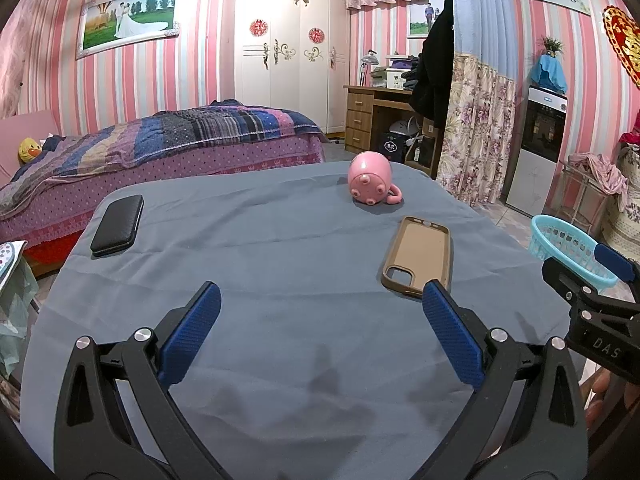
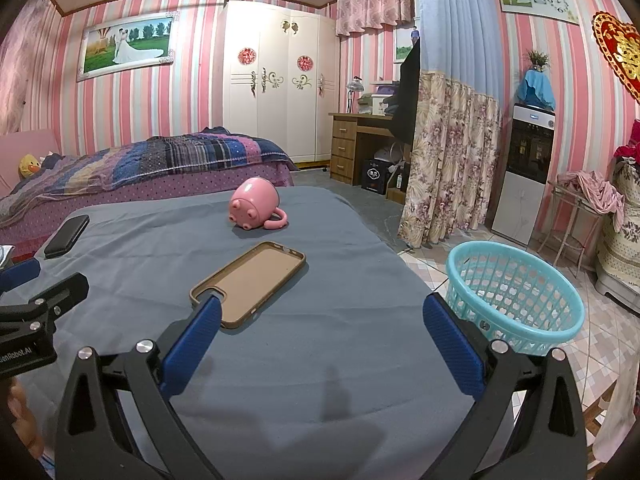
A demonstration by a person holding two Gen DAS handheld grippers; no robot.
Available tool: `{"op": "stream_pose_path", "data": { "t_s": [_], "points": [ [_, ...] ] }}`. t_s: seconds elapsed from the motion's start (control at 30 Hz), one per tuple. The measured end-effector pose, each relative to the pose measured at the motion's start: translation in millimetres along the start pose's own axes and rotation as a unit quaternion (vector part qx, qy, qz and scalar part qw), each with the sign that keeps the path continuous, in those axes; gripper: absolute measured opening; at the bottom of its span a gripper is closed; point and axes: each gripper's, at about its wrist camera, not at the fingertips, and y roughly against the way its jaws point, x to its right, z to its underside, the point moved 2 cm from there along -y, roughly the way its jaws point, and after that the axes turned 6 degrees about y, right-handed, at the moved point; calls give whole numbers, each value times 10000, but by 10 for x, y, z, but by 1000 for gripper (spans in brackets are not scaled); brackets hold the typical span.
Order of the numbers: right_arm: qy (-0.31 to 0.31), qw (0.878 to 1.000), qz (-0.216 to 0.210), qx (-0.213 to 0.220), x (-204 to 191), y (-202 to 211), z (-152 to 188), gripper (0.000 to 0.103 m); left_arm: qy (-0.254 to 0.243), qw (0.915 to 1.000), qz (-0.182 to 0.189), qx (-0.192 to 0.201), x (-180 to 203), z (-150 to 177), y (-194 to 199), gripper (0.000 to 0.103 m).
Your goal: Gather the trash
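Note:
A table under a blue-grey cloth (image 1: 280, 248) (image 2: 340, 280) carries a pink pig-shaped mug (image 1: 370, 178) (image 2: 254, 204) lying on its side, a brown phone case (image 1: 418, 256) (image 2: 250, 282) lying face up, and a black case (image 1: 117, 225) (image 2: 67, 236) near the left edge. A turquoise plastic basket (image 2: 514, 294) (image 1: 568, 250) stands on the floor right of the table. My left gripper (image 1: 320, 310) hovers open over the near cloth, holding nothing. My right gripper (image 2: 322, 320) is open too, its left fingertip (image 2: 200, 328) near the phone case's corner.
A bed (image 1: 160, 148) with a striped quilt lies behind the table. A white wardrobe (image 1: 288, 48), a wooden desk (image 1: 372, 112) and a floral curtain (image 2: 448, 152) stand further back. A water dispenser (image 2: 524, 172) and a small rack with clothes (image 2: 584, 200) sit at right on tiled floor.

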Motion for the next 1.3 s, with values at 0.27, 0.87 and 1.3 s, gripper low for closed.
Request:
{"op": "stream_pose_path", "data": {
  "t_s": [0.27,0.87,1.3],
  "points": [
    [1,10000,0,-2,3,-3,0,98,-15,10000,-15,13,-1,0,1,97],
    [2,10000,-1,3,18,1,6,98,-43,10000,-32,26,-21,18,-5,97],
    [3,10000,0,2,19,-5,9,98,-44,10000,-33,25,-18,17,-4,97]
  ]
}}
